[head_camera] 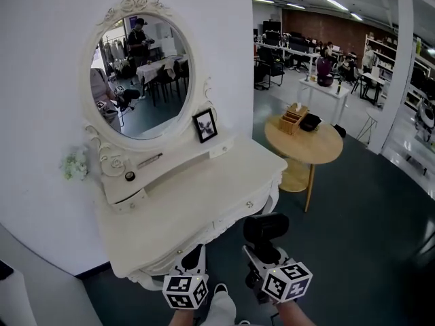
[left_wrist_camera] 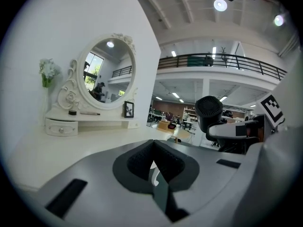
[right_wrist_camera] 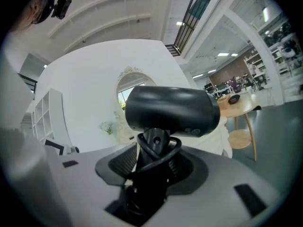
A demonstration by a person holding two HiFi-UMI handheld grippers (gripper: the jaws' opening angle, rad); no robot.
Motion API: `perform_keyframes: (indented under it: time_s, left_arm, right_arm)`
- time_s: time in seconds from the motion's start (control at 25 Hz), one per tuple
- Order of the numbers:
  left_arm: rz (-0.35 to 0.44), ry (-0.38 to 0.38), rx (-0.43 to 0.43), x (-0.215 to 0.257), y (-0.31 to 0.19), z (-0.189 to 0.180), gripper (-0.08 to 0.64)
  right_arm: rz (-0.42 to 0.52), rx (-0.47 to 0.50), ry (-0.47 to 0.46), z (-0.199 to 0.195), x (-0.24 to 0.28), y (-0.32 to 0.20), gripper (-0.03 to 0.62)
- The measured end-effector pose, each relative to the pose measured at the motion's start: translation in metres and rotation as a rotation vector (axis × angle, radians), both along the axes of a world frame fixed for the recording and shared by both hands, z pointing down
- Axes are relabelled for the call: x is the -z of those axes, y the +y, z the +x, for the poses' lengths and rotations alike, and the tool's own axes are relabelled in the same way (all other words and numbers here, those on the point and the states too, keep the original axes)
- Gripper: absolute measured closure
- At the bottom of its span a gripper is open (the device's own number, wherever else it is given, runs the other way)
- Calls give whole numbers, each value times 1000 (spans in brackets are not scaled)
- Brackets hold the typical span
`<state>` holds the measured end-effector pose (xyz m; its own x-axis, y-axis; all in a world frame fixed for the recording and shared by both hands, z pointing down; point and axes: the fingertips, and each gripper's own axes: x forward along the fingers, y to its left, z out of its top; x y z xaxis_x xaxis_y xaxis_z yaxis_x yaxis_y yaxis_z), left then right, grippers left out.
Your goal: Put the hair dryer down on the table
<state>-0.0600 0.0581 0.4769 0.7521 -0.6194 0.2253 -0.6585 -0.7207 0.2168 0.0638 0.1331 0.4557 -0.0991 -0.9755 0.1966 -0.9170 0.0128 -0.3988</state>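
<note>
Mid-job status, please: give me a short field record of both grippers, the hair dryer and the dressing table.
left gripper: jaws together, nothing held
right gripper: shut on the hair dryer by its handle, cord looped round it
hair dryer state: black, held in the air off the table's front edge, not yet set down
dressing table: white, just ahead of both grippers
back shelf: photo frame beside the oval mirror

left gripper [left_wrist_camera: 152, 168] + right gripper [right_wrist_camera: 154, 167]: grey shells, dark ribbed jaw pads [left_wrist_camera: 137, 162], rectangular slots [left_wrist_camera: 66, 197]. White marker cubes [head_camera: 185, 291], black square codes, one each. Light trousers [head_camera: 221, 311].
</note>
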Motion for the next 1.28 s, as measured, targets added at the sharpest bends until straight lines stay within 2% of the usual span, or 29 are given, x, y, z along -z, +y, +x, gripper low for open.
perform_keyframes:
  time_s: [0.28, 0.56, 0.76, 1.28]
  left_arm:
    - [4, 18, -23, 4, -99, 29, 558]
    - [3, 20, -46, 3, -171, 47, 558]
    - [14, 4, -64, 1, -199, 53, 558]
    - [3, -1, 7, -5, -247, 62, 558]
  right_arm:
    - [39, -14, 8, 23, 14, -95, 393]
    - [38, -38, 19, 40, 17, -165, 393]
    - [29, -47, 24, 47, 14, -196, 393]
    - [0, 10, 14, 63, 0, -255, 393]
